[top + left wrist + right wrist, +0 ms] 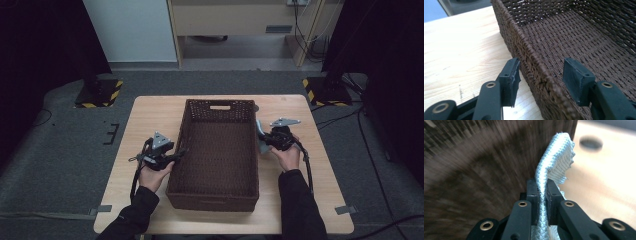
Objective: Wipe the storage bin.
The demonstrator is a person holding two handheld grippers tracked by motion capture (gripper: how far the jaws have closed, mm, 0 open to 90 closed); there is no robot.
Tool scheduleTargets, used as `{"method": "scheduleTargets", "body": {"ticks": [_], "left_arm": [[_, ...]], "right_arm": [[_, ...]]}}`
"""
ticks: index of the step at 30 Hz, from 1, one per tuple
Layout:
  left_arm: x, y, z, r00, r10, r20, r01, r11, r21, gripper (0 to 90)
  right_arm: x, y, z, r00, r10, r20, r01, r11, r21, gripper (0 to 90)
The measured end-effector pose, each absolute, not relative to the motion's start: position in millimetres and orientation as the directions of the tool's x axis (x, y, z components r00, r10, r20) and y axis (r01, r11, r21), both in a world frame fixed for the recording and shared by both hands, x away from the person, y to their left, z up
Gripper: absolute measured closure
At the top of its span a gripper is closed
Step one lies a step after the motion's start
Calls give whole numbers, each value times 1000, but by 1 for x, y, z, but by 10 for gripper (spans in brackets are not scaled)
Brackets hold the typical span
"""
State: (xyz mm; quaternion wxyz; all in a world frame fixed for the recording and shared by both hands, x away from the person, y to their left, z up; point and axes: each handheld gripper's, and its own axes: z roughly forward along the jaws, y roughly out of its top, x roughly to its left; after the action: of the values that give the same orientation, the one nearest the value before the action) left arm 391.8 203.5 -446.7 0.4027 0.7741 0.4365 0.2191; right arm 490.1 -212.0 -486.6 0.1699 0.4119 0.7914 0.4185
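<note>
Table [150, 120] first: pale wood, seen whole from the high view, with a dark brown woven basket [216, 150] standing lengthwise down its middle, a handle slot cut in the far end wall. That view places the person's two hands either side of the basket, sleeves coming in from the bottom edge, but it is too coarse to show what the jaws are doing. The left gripper view supplies that for the left gripper [541, 77]: its two black jaws are spread wide and straddle the basket's left rim [534, 67], one pad outside over the tabletop, the other inside over the woven floor, neither visibly pressing the wall. From above, the same left gripper [176, 155] merely appears to rest against the basket's left side. On the other side, the right gripper [262, 136] sits just beside the basket's right wall, with a small pale grey cloth [261, 141] showing between it and the basket. The right gripper view makes this plain: the right gripper [543, 195] has its jaws pressed together on a light blue-white woven cloth [556, 162], which stands up out of the pinch and curls over at its frayed top edge. The basket wall beside it is motion-blurred there, and a dark round hole [591, 143] marks the tabletop beyond.
</note>
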Motion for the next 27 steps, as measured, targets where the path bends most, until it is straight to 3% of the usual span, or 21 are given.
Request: {"method": "scheduleTargets", "body": {"ticks": [6, 16, 21, 27], "left_arm": [[383, 206, -449, 538, 842, -29, 501, -292, 815, 464], [382, 203, -455, 539, 840, -57, 528, -284, 800, 575], [381, 201, -454, 520, 854, -37, 527, -286, 801, 611], [383, 202, -454, 499, 866, -40, 523, -264, 810, 645]], "right_arm": [[474, -219, -446, -641, 762, 87, 412, 247, 877, 845], [474, -211, -489, -621, 780, 72, 528, 348, 775, 844], [476, -212, -496, -600, 790, 125, 550, 294, 782, 844], [472, -218, -474, -609, 781, 138, 486, 230, 843, 844]]}}
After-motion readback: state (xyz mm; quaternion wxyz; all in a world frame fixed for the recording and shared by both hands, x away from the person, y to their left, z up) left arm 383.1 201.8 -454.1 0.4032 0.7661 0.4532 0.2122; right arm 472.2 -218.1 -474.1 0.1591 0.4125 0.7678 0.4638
